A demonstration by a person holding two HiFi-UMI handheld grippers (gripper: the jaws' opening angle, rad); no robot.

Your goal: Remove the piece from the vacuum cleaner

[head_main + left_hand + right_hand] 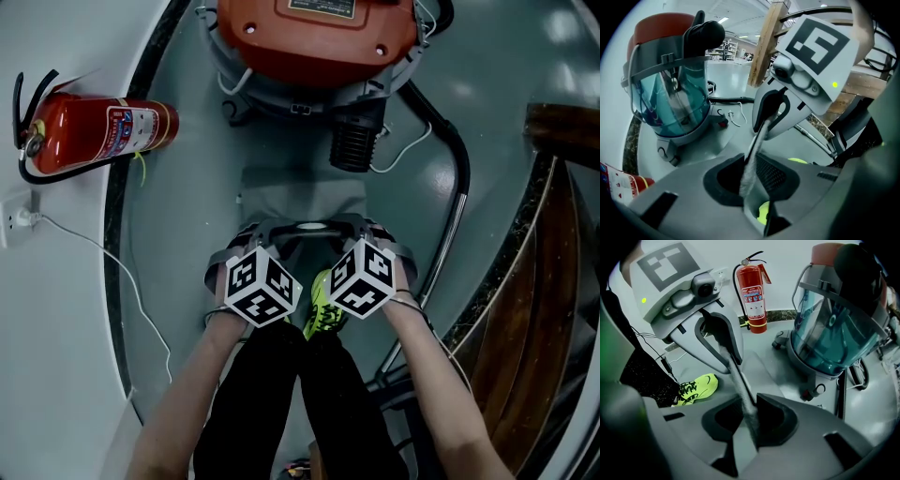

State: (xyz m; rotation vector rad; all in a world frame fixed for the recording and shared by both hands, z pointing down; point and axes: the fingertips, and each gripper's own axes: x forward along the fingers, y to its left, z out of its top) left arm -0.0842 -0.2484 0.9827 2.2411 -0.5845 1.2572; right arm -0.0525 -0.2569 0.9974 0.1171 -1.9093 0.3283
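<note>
Right now the left claw [751,185] and the right claw [749,420] each pinch an edge of the thin grey piece [302,195], which spans between them. Both grips should be equally firm and level so it neither sags nor slips. It hangs just in front of the vacuum cleaner [314,47], above the floor [187,187].

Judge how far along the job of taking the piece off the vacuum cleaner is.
Done, apparently: the grey piece looks clear of the vacuum cleaner, which stands apart behind it. In hand: the left tool and the right tool are each shut on the piece's thin edge, holding it between them. Left: set it down and release.
</note>
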